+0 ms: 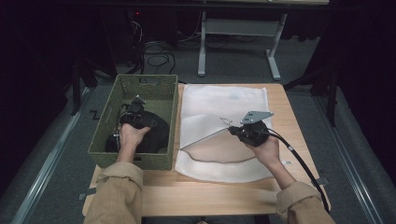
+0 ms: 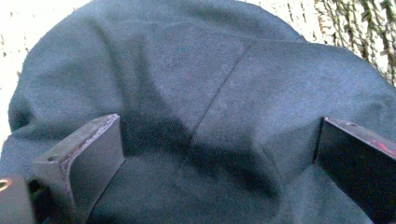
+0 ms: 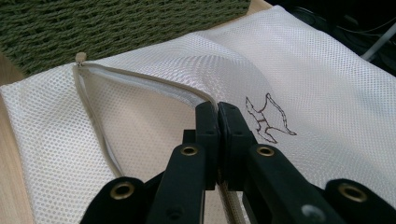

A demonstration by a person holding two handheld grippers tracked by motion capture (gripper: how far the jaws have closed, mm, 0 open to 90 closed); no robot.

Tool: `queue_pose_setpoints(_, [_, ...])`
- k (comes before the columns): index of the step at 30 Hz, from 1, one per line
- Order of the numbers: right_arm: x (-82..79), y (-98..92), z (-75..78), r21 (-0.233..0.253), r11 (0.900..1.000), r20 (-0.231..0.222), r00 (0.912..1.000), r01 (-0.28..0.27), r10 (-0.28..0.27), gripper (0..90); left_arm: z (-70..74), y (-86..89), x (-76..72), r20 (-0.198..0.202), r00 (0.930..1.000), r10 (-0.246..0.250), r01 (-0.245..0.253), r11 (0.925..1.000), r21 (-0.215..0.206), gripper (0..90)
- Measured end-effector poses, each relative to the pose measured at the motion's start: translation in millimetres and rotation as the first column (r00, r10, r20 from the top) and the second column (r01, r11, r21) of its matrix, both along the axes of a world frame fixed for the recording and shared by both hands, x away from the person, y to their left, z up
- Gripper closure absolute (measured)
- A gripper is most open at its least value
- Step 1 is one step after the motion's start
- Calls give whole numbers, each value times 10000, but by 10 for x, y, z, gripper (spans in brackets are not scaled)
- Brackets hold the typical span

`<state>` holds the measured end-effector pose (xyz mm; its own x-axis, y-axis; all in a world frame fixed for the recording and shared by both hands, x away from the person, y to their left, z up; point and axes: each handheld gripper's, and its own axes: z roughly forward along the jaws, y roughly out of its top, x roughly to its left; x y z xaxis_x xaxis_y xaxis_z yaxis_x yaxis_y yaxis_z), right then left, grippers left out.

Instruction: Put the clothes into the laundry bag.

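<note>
On the wooden table (image 1: 210, 196) a white mesh laundry bag (image 1: 224, 100) lay flat, just beside a green woven basket (image 1: 163, 88) that stood at its left. Inside the basket there was a dark garment (image 1: 156, 133). The left gripper (image 1: 135, 114) was down in the basket, above this garment; in the left gripper view its jaws stood wide apart, one at each side of the dark cloth (image 2: 224, 93), and nothing was held between them. The right gripper (image 1: 232, 129) was over the middle of the bag. In the right gripper view its jaws were pressed together on the upper edge of the bag's opening (image 3: 187, 95), at the zipper band, and this edge was lifted from the lower layer, so the mouth of the bag stood open toward the basket. A small brown animal drawing (image 3: 267, 122) was printed on the mesh just beside the jaws.
</note>
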<state>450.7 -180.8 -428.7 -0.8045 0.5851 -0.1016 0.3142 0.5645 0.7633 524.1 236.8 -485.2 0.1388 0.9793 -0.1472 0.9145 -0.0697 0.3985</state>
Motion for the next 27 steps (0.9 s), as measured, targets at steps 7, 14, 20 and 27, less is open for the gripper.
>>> queue_pose_setpoints(7, [-9,7,-5,43,10000,-42,10000,25,-25,886,-73,-49,17,-722,9963,-461,424,9978,-514,19])
queue_pose_setpoints(14, [-5,23,-23,-51,10000,-4,10000,-53,53,886,-101,-111,15,-986,9901,-996,949,9941,-516,33])
queue_pose_setpoints(20, [-12,34,-35,-52,10000,-24,10000,-32,31,886,-173,-172,41,-1261,9865,-1040,1102,9930,430,44])
queue_pose_setpoints(27, [-19,36,-40,-145,9999,-57,10000,-58,57,885,-253,-219,40,-1383,9833,-1182,1342,9845,1128,45])
